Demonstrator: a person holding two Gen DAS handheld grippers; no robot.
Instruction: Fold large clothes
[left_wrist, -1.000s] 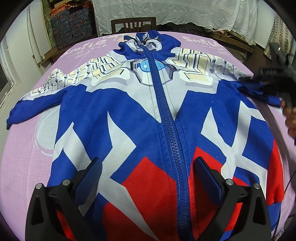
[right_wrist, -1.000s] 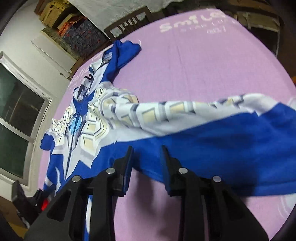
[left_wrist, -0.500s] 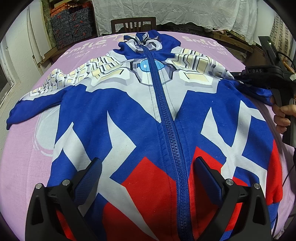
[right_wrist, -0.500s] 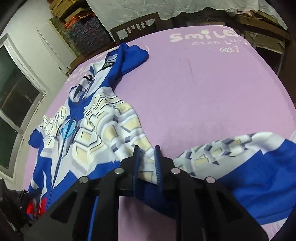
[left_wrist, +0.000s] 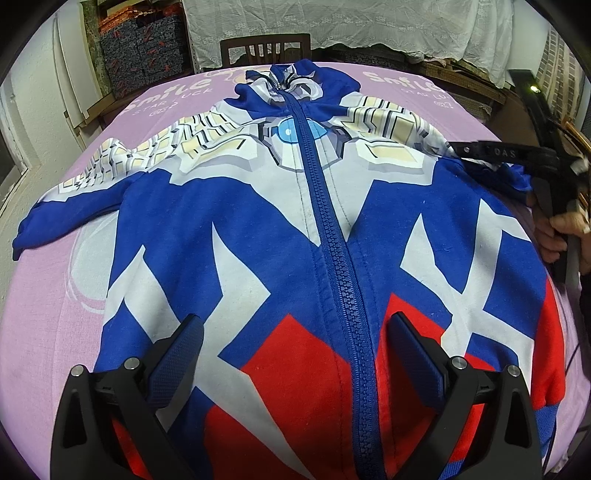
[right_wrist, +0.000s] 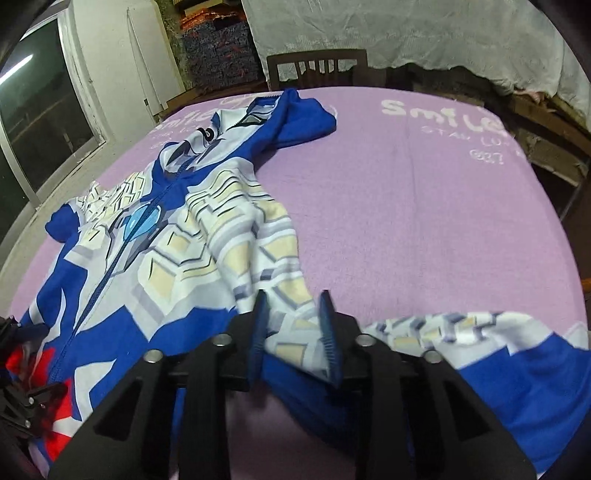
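Observation:
A blue, red and white zip jacket (left_wrist: 295, 229) lies front up on a purple cloth (left_wrist: 44, 302). My left gripper (left_wrist: 295, 354) is open and empty, low over the hem, one finger either side of the zip. My right gripper (right_wrist: 293, 325) is shut on the jacket's right sleeve (right_wrist: 480, 343) near the shoulder and has it bunched between the pads (right_wrist: 258, 328). The sleeve's blue cuff end trails off to the right. The right gripper also shows in the left wrist view (left_wrist: 465, 149) at the right shoulder. The left sleeve (left_wrist: 74, 192) lies spread out flat.
A wooden chair (left_wrist: 266, 46) stands behind the far edge. Patterned boxes (left_wrist: 144, 55) are stacked at the back left. A white lace cover (left_wrist: 369, 26) drapes furniture behind. A window (right_wrist: 40, 110) is on the left wall. Bare purple cloth (right_wrist: 424, 221) lies right of the jacket.
My right gripper closed on the sleeve and carried it inward toward the jacket's shoulder, bunching the fabric. My left gripper has not moved.

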